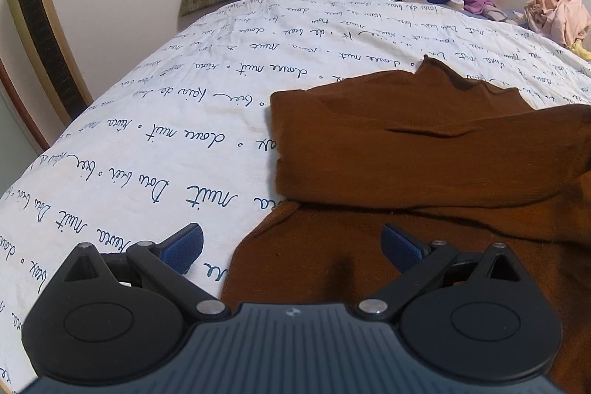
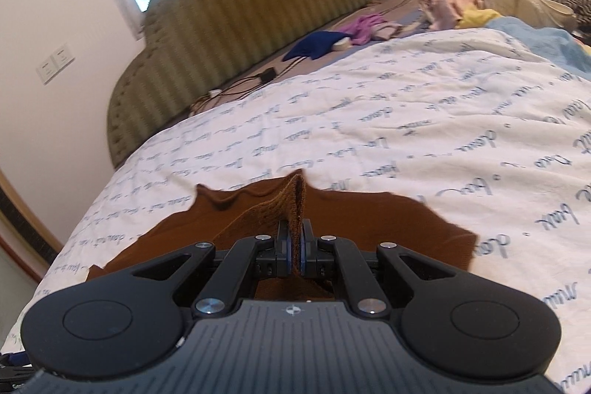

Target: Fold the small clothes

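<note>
Matt brown knit garment (image 1: 406,143) on crumpled white cotton bedsheet (image 1: 147,135).

A rust-brown knit sweater (image 1: 406,150) is lying partly folded on the script-printed white bedspread (image 1: 166,120), one ribbed edge (image 2: 291,205) standing pinched upright.

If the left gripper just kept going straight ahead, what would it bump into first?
Probably the brown garment. The left gripper is open, low over the brown cloth, and the folded layer lies right ahead. Past that is the white quilt; exact height is hard to judge.
</note>
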